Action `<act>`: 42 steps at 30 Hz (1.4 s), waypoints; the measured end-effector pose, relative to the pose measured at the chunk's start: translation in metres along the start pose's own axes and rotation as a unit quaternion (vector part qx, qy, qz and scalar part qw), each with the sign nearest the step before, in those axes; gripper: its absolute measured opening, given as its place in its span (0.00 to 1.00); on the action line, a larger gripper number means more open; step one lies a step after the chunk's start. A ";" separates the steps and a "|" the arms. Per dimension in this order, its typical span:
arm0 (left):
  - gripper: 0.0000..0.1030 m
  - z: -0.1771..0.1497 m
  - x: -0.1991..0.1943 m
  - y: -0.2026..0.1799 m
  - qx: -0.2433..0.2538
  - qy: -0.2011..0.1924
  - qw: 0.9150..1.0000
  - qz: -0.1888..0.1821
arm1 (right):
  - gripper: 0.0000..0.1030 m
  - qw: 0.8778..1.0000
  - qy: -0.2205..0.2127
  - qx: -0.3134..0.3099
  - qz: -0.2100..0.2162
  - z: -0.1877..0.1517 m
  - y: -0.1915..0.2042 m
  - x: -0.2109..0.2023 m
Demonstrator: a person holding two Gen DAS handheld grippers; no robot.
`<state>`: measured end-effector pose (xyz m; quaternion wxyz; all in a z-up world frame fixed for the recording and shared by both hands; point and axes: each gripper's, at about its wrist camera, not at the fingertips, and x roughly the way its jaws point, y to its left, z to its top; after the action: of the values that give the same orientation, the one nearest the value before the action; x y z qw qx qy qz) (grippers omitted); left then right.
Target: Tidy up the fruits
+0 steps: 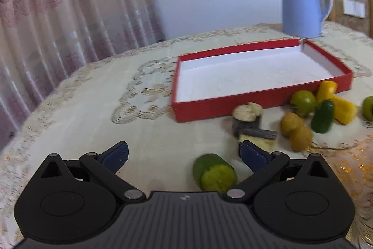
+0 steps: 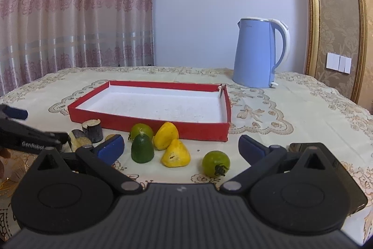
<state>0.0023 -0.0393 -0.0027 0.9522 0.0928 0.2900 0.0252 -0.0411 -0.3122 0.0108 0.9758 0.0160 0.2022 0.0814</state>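
A shallow red tray (image 1: 235, 105) (image 2: 149, 124) with a white floor lies on the tablecloth, nothing inside it. In front of it lie toy produce pieces: two yellow pieces (image 2: 173, 148), a dark green piece (image 2: 142, 148), two green tomatoes (image 2: 215, 162), dark-skinned cut pieces (image 1: 249, 120) (image 2: 92, 130) and a brown kiwi pair (image 1: 295, 130). My left gripper (image 1: 184, 153) is open, with a green cut piece (image 1: 214, 173) on the cloth between its fingers, nearer the right one. My right gripper (image 2: 180, 147) is open just above the yellow and green pieces, holding nothing.
A pale blue kettle (image 1: 303, 4) (image 2: 261, 53) stands behind the tray's right corner. The left gripper's finger (image 2: 16, 112) shows at the left edge of the right wrist view. A patterned curtain hangs behind the table at left. A wall switch (image 2: 338, 62) is at right.
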 end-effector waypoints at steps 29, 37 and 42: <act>0.36 -0.006 -0.002 -0.014 -0.011 0.059 0.998 -0.031 | 1.00 1.000 -0.014 -0.011 -0.003 -0.001 0.000 -0.007; 0.31 -0.008 -0.009 -0.008 -0.020 0.048 0.998 -0.037 | 0.96 1.000 0.019 -0.002 -0.003 -0.005 -0.020 0.005; 0.31 -0.006 -0.006 -0.008 -0.017 0.049 0.998 -0.022 | 0.99 1.000 0.024 0.011 -0.012 -0.008 -0.027 0.009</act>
<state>-0.0060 -0.0467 -0.0059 0.9387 0.0686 0.3375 0.0139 -0.0315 -0.3374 -0.0020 0.9714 0.0225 0.2264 0.0681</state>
